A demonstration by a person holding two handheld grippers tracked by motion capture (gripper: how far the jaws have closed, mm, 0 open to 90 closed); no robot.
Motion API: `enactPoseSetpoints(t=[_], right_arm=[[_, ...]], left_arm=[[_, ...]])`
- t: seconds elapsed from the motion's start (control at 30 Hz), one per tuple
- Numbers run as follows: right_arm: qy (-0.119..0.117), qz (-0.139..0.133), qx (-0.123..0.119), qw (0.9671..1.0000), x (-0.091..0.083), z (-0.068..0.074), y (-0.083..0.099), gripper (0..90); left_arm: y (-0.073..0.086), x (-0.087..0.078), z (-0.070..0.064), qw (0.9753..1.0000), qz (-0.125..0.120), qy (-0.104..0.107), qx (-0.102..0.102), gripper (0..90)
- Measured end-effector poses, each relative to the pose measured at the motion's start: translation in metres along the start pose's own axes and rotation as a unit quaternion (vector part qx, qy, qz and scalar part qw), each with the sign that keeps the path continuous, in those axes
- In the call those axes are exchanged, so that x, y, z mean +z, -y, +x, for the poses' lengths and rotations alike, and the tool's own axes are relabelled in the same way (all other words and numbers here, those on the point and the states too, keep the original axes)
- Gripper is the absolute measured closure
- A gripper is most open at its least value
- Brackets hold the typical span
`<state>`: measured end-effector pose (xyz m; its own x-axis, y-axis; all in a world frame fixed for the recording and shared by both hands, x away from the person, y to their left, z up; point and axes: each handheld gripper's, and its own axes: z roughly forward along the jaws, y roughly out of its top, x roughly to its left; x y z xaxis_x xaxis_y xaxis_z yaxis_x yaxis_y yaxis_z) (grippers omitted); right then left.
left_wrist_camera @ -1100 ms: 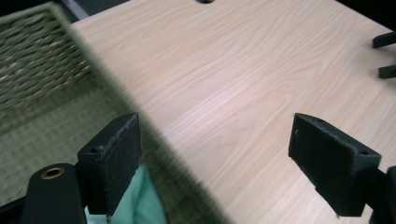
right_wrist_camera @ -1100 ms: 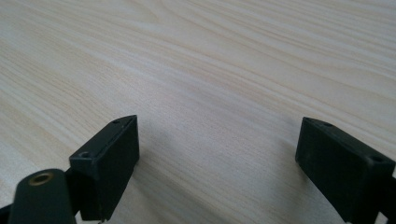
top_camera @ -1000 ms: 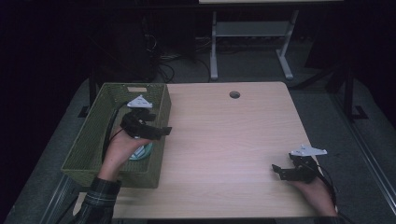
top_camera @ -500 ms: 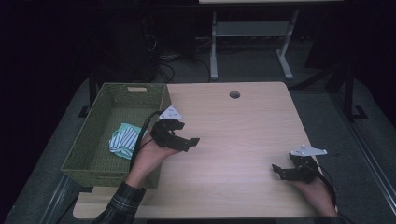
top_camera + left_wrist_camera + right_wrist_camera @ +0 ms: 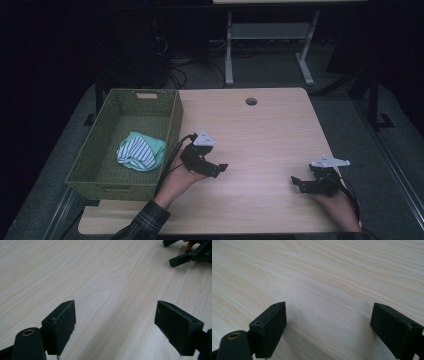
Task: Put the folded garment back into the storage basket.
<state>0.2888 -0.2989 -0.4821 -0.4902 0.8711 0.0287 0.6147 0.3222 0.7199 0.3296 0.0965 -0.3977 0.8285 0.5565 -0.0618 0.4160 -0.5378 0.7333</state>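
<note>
Since earlier frame: left gripper has come out of the green woven basket onto the pale wood worktop, jaws wide apart, empty. Right gripper unmoved near right edge, jaws also apart, empty. Judged done: striped white-and-mint cloth lies crumpled on basket floor, nothing left on worktop.

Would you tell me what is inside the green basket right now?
The basket holds one crumpled cloth, teal with a white-and-dark striped part. Whatever lies under the cloth is covered. The basket's near inner wall is hidden by its rim.
</note>
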Motion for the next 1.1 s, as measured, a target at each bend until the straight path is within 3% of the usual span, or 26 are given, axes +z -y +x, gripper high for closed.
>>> enactPoseSetpoints(t=[0.53, 0.63, 0.73, 0.8, 1.1], right_arm=[[-0.001, 0.000, -0.001, 1.0000, 0.000, 0.000, 0.000, 13.0], [-0.001, 0.000, -0.001, 1.0000, 0.000, 0.000, 0.000, 13.0], [-0.001, 0.000, -0.001, 1.0000, 0.000, 0.000, 0.000, 13.0], [-0.001, 0.000, -0.001, 1.0000, 0.000, 0.000, 0.000, 13.0], [-0.001, 0.000, -0.002, 1.0000, 0.000, 0.000, 0.000, 13.0]], left_arm=[[0.030, 0.039, 0.000, 0.9996, 0.020, -0.015, 0.013, 16.4], [0.036, 0.046, 0.000, 0.9994, 0.029, -0.014, 0.011, 16.1], [0.041, 0.053, -0.001, 0.9985, 0.041, -0.028, 0.022, 15.6], [0.045, 0.057, 0.000, 0.9985, 0.047, -0.022, 0.015, 15.5], [0.050, 0.058, 0.000, 0.9989, 0.036, -0.024, 0.019, 14.4]])
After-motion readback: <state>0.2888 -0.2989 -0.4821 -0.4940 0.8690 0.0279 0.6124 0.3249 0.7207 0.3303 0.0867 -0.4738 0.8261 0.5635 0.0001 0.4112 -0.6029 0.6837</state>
